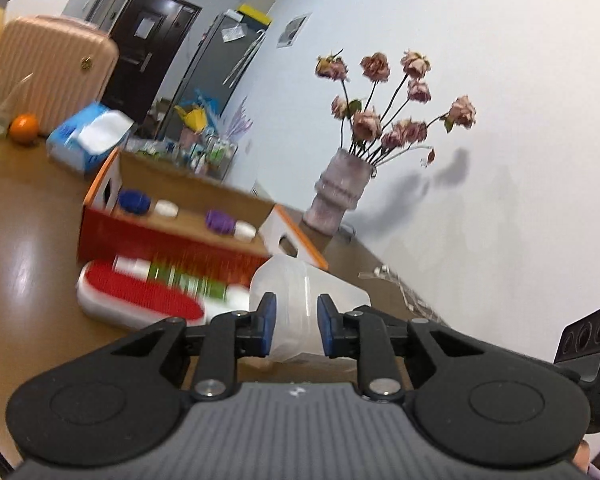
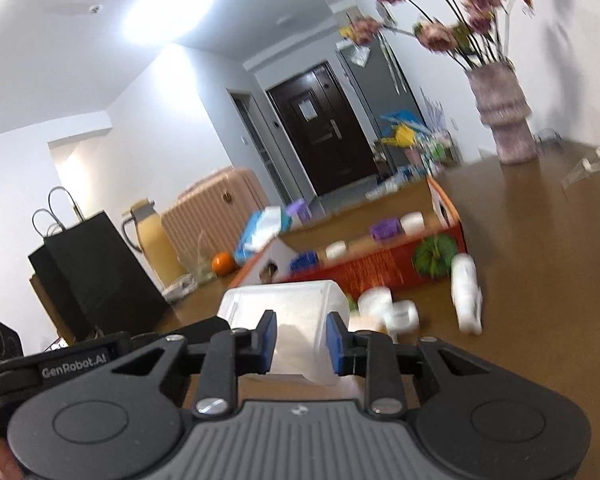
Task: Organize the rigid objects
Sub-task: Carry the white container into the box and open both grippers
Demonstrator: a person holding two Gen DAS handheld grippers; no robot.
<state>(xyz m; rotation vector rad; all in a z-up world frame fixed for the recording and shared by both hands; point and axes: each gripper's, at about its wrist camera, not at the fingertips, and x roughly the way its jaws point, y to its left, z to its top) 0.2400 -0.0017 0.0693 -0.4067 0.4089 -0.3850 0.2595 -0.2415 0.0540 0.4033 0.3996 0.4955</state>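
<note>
Gripping 1 translucent plastic container (image 1: 304, 304) between both grippers, left gripper (image 1: 296, 322) and right gripper (image 2: 301, 340) each clamped on it above the table (image 1: 28, 248); keeping level, moving toward the cardboard box (image 1: 172, 236)

"GenRobot.AI" in pale letters on black housing of left tool (image 2: 76, 362), seen in right wrist view.

Vase (image 1: 340, 188) of dried roses (image 1: 384, 100); pink suitcase (image 1: 48, 72); orange (image 1: 24, 128); dark door (image 2: 324, 128).
</note>
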